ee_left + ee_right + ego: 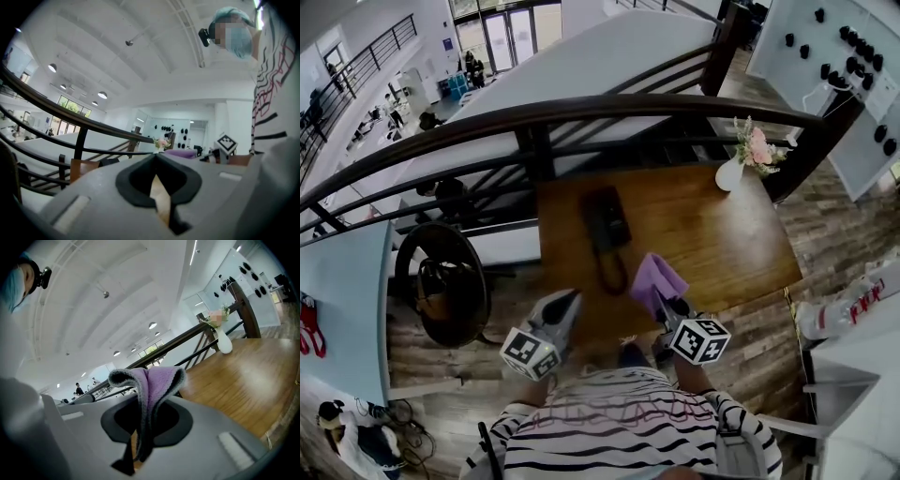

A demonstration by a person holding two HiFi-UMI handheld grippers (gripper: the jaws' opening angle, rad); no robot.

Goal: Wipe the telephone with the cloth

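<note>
your right tool [664,305] pinches the purple cloth [656,279] just right of the telephone [606,225], which lies on the table [712,234]; your left tool [570,302] is closed and empty.

The bench [712,234] is smooth brown wood with a low sheen. The cloth [157,378] is soft, matt purple fleece with a grey stitched edge. The telephone [607,220] is dark matt plastic. The vase [729,174] is glossy white. The left gripper [156,157] and right gripper [143,399] have matt grey plastic shells with black liners.
</note>
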